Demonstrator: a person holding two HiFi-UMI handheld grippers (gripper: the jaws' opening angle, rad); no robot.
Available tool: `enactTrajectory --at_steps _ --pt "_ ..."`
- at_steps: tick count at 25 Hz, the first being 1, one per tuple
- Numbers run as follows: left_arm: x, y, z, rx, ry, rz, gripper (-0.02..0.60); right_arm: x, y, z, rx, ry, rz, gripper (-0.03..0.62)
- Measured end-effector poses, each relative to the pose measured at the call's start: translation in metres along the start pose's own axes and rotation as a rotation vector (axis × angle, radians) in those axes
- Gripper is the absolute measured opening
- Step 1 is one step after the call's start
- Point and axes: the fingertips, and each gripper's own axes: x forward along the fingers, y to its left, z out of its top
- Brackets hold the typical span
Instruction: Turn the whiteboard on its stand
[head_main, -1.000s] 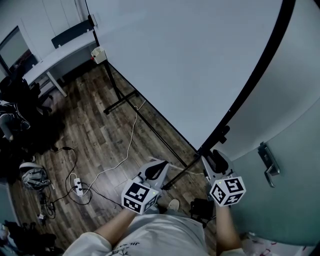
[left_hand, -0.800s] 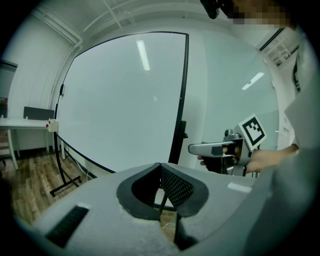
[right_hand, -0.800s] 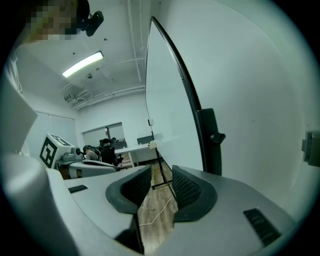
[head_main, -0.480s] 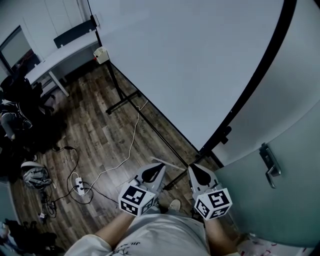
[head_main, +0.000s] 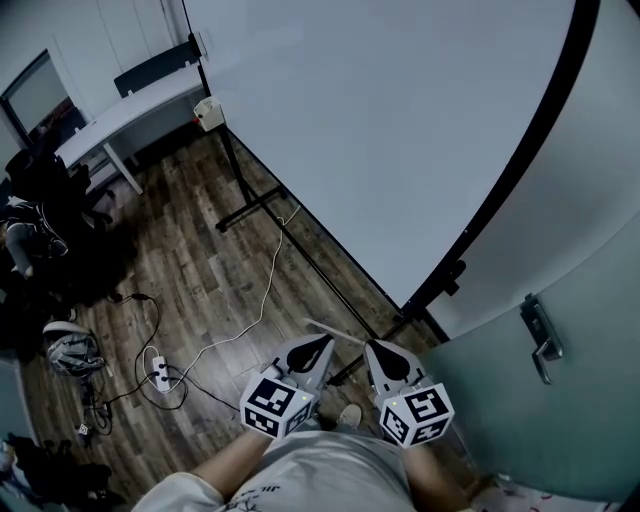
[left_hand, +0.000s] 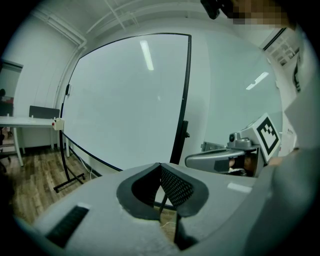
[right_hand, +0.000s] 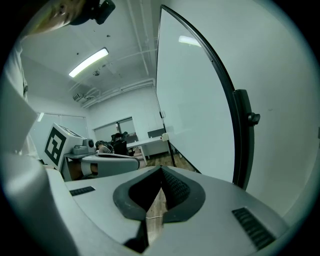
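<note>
Two grippers sit low in front of us, side by side and just apart. Our left gripper (head_main: 328, 340) has its jaws closed tip to tip with nothing between them, and our right gripper (head_main: 373, 346) is the same, closed and empty. In each gripper view only floor shows through the small gap behind the meeting tips. The whiteboard (head_main: 400, 120) stands ahead of us, its white face filling most of the head view, and neither gripper touches it. Its black side post (head_main: 520, 160) slants down toward our right gripper, with a black knob (head_main: 456, 272) on it near the lower end. The stand's foot (head_main: 250, 206) rests on the wood floor (head_main: 190, 280), where a white cable (head_main: 268, 285) trails to a power strip (head_main: 158, 374). A door handle (head_main: 540, 336) shows at our right, and a white desk (head_main: 130, 105) stands beyond the board's far end.
</note>
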Motion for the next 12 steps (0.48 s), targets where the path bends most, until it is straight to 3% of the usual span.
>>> enactTrajectory --at_steps 12 --pt "-0.0036 0.0012 -0.0038 -0.007 0.008 0.011 0.009 0.0005 0.0063 -0.0017 -0.007 0.008 0.013 0.008"
